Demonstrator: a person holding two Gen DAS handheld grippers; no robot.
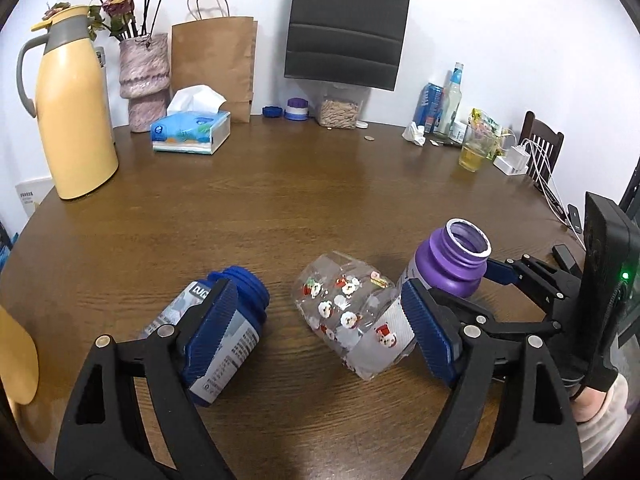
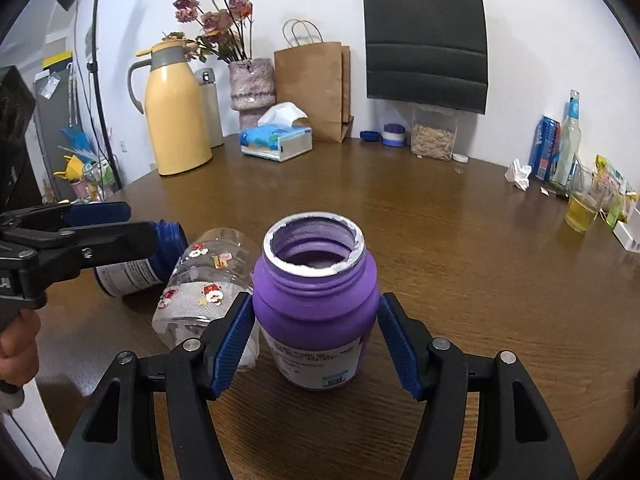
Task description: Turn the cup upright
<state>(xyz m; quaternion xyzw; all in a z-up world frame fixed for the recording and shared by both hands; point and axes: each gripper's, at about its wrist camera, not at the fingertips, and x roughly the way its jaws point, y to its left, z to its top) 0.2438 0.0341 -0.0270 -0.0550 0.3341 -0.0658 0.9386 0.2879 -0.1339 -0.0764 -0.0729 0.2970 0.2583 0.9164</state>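
Clear plastic cup (image 1: pixel 352 314), printed with small Santa-face figures, is lying on its side on the brown wooden table (image 1: pixel 280 184), between a blue jar (image 1: pixel 218 334) and a purple jar (image 2: pixel 316 304). Left gripper (image 1: pixel 320 320) is reaching in low from the near edge with its jaws spread wide and holding nothing; its left blue pad (image 1: pixel 214 320) is overlapping the blue jar in the left wrist view, while the cup is showing in the gap between the pads. Whether either pad is touching anything cannot be told. Right gripper (image 2: pixel 316 340) is flanking the upright, open-mouthed purple jar, its ribbed blue pads (image 2: pixel 234 344) sitting just beside the jar walls with a narrow gap showing on each side, so the jaws are parted rather than clamped. A hand (image 2: pixel 16 344) is gripping the left tool's handle at the left edge of the right wrist view. The blue jar is lying on its side with its threaded neck uncapped; its white label carries fine print too small to read, as does the purple jar's label. The right wrist view alone is showing the purple jar's white-rimmed mouth from above and a light stand (image 2: pixel 96 80); the left wrist view alone is showing a white charger with cables (image 1: pixel 516 158) and a dark wooden chair (image 1: pixel 542 140).
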